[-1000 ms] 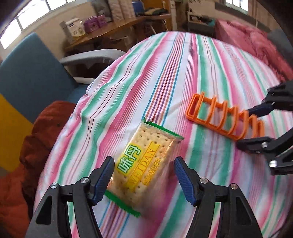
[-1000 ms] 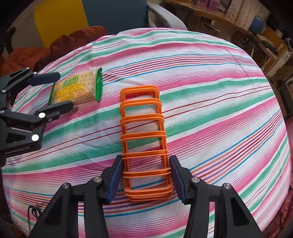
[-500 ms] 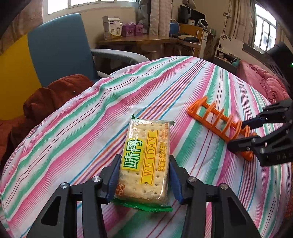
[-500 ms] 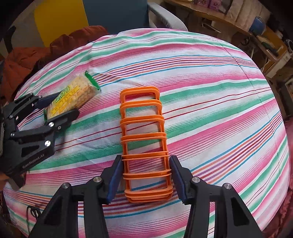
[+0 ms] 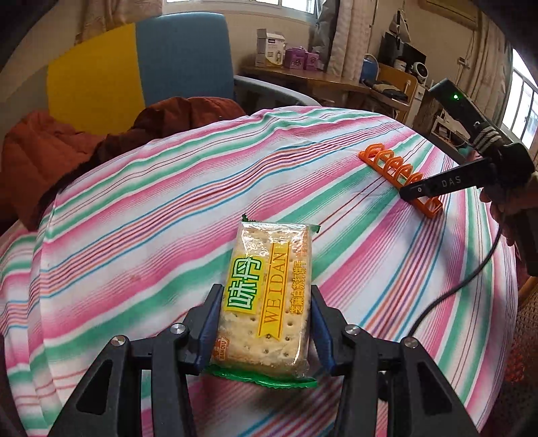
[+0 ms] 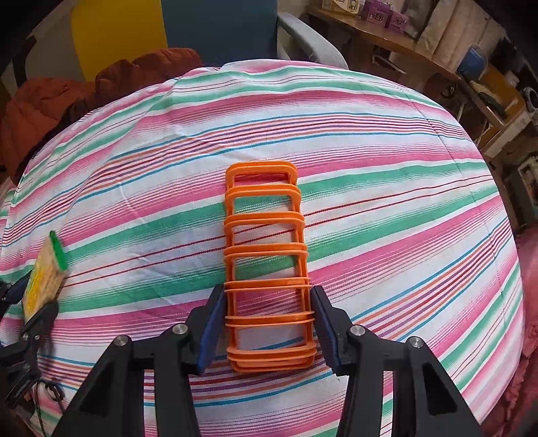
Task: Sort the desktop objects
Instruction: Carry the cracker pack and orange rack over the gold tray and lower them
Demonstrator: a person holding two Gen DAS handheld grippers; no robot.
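1. While my left gripper (image 5: 264,327) pinches the cracker packet (image 5: 269,295) above the striped cloth (image 5: 168,208), its jaws have just been closing.
2. My right gripper (image 6: 267,327) clamps the orange rack (image 6: 265,255), resting on cloth.

Lived-in home room, striped cloth (image 5: 201,188) over counter, blue-and-yellow chair (image 5: 181,57), rust-red jacket (image 5: 50,148) heaped beside it, cluttered wooden desk (image 5: 302,75) with boxes, curtained windows (image 5: 346,27)
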